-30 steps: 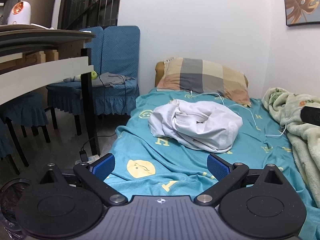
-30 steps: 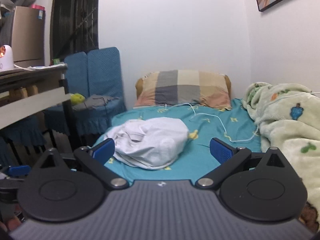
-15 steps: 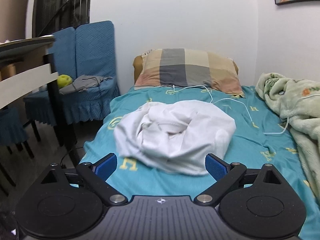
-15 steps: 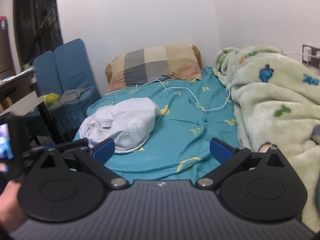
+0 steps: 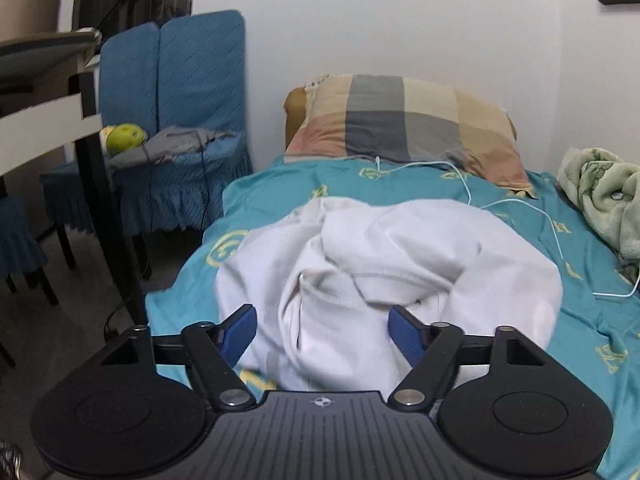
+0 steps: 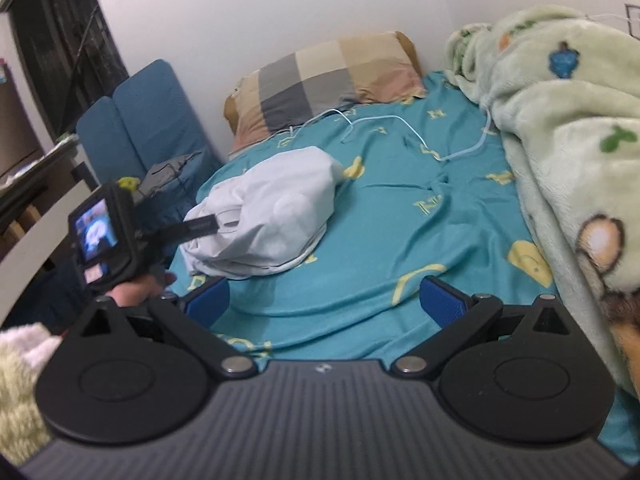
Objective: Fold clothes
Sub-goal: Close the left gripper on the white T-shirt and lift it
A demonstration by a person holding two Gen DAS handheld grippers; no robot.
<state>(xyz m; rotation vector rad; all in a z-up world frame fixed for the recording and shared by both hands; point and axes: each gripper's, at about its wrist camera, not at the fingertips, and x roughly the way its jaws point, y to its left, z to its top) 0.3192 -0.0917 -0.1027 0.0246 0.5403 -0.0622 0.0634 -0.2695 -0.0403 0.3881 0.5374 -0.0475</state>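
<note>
Ahead of me a checked pillow upper centre, white cable on my teal sheet, blue chairs left, green blanket right.

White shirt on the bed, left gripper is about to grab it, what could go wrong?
The white shirt is bunched, so the open left gripper may pinch several layers instead of one edge. The white cable lies at its far side and could snag. The right gripper is off over bare sheet.

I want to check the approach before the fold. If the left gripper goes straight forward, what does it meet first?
Most likely the crumpled white garment: the open left gripper points straight at it, and its near folds already lie between the blue fingers. Contact cannot be confirmed.
</note>
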